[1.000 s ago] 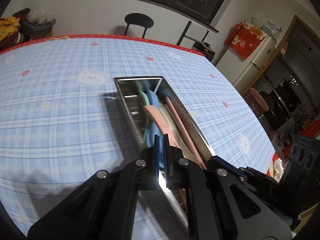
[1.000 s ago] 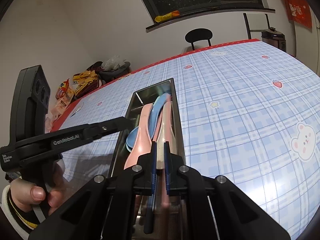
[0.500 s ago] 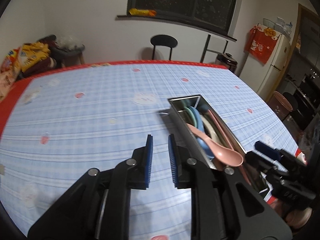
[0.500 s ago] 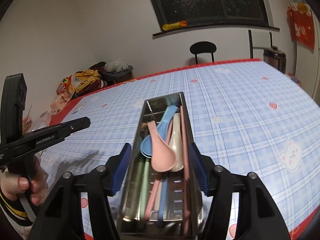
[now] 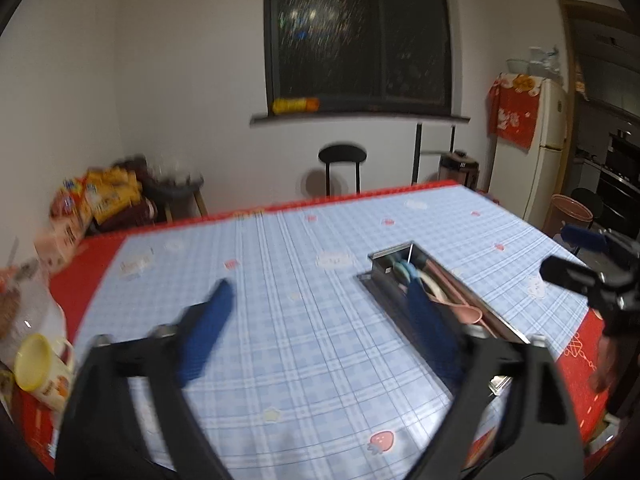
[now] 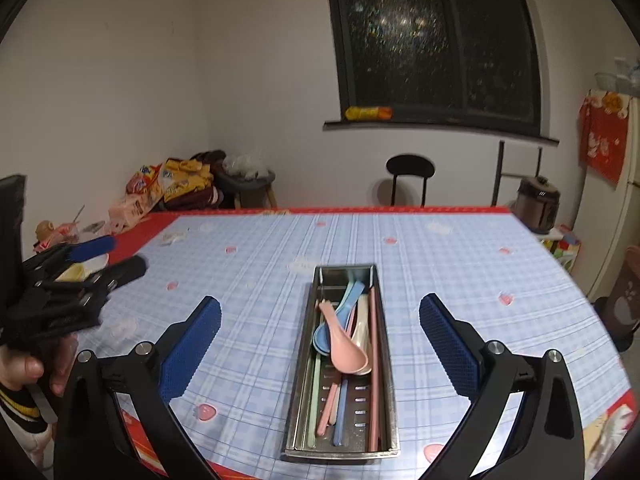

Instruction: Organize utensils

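A long steel utensil tray (image 6: 304, 380) lies on the blue plaid tablecloth near the front edge. It holds a pink spoon (image 6: 347, 354), a blue spoon (image 6: 325, 338), a cream spoon and several chopsticks. My right gripper (image 6: 320, 320) is wide open and empty, raised above and behind the tray. My left gripper (image 5: 320, 300) is wide open and empty, raised to the left of the tray (image 5: 384, 266). The left gripper also shows at the left of the right wrist view (image 6: 108, 254).
A yellow-lidded cup (image 5: 38, 368) and food clutter sit at the table's left edge. A black stool (image 6: 410, 168) stands beyond the far edge. A rice cooker (image 6: 536, 200) and a fridge are to the right.
Both grippers have opened wide, let go of the spoons and pulled up and back from the tray. The pink spoon now lies in the tray on the other spoons.
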A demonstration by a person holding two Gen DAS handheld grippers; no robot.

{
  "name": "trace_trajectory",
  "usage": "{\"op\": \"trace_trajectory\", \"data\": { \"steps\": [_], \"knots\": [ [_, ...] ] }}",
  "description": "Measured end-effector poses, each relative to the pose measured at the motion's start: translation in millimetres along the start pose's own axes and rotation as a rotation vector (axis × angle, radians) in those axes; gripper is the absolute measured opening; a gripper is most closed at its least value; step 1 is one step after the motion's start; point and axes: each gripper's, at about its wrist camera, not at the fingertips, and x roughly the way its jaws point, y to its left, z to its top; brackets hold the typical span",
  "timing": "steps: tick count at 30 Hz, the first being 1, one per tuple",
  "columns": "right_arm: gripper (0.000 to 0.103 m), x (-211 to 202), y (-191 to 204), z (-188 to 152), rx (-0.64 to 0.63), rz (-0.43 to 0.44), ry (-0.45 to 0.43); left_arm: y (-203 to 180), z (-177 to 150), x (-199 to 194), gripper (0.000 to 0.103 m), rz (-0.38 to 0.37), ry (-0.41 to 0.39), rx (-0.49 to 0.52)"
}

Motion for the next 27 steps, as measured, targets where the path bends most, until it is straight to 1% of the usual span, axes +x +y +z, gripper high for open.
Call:
{"op": "trace_trajectory", "data": {
  "steps": [2, 4, 6, 9, 11, 14, 19, 27],
  "knots": [
    [0.097, -9, 3, 4, -0.008, -0.021, -0.015, -4, 1, -19, 0.098, 0.015, -0.042, 0.043],
    [0.097, -19, 5, 7, -0.015, -0.06, -0.024, -6, 1, -35, 0.098, 0.027, -0.064, 0.059],
    [0.097, -28, 5, 7, -0.015, -0.08, -0.032, -5, 2, -45, 0.098, 0.035, -0.077, 0.055],
    [0.097, -37, 6, 5, -0.014, -0.148, -0.021, -2, 0, -60, 0.098, 0.059, -0.103, 0.042],
    [0.097, -40, 6, 4, -0.018, -0.176, -0.018, -1, -2, -68, 0.098, 0.083, -0.115, 0.041],
    [0.097, -44, 7, 1, -0.03, -0.194, -0.011, -1, -3, -76, 0.098, 0.114, -0.131, 0.053],
    [0.097, -49, 7, 0, -0.029, -0.209, -0.013, 5, -4, -81, 0.098, 0.115, -0.129, 0.025],
    [0.097, -52, 10, -3, -0.038, -0.232, -0.013, 13, -8, -77, 0.098, 0.11, -0.099, -0.025]
  ]
}}
